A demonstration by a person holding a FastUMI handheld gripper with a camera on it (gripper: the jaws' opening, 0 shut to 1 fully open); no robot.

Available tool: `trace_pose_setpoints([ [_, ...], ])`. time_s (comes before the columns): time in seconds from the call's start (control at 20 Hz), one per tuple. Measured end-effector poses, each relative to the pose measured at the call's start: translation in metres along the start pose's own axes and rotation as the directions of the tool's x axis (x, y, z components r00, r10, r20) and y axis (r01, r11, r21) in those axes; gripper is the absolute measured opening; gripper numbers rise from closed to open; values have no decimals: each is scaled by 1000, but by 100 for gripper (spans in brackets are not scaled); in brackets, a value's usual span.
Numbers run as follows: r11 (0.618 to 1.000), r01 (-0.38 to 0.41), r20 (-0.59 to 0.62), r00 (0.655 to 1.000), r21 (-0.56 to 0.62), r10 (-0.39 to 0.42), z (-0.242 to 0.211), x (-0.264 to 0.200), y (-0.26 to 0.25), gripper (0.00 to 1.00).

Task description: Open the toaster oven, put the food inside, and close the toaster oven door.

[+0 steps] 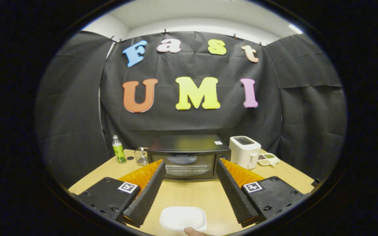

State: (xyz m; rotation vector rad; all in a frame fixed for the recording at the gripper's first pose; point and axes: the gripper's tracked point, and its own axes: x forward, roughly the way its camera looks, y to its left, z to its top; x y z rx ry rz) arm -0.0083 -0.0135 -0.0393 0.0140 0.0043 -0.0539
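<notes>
The claw (190, 170) hangs above the tabletop (192, 193) with its two fingers (144, 193) spread wide, pinching nothing and touching nothing. Between the fingers lies a broad strip of bare wood, and near their bases sits a white plate (183, 218), close to the tabletop's front edge. At the plate's near rim shows a small rounded tan bit (food or a fingertip, it cannot be told which).

The fingers point level and straight at the toaster oven (189, 157), which stands beyond them at the back of the tabletop, its glass door shut and upright. Open wood runs from the plate to the oven's front, with nothing lying in that lane.

Left of the oven stands a small clear container (141, 156), and further left a green-labelled bottle (119, 149) near the tabletop's left edge. Right of the oven, just beside it, stands a white toaster (244, 151), and beyond that a small divided dish (267, 159) close to the right edge. Black cloth hangs behind the tabletop and at both sides.
</notes>
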Motion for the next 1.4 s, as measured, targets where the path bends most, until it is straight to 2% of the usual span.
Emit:
trace_pose_setpoints([
  [0.25,999,-35,53,998,-8,35,50,-40,-3,100],
  [0.8,1000,-13,93,996,-6,13,110,-84,-16,100],
  [1.1,1000,14,129,992,-3,-13,133,-107,-28,100],
  [1.25,999,43,135,990,-12,-41,134,-112,-40,100],
  [1.4,999,38,144,989,4,-38,135,-113,-41,100],
])
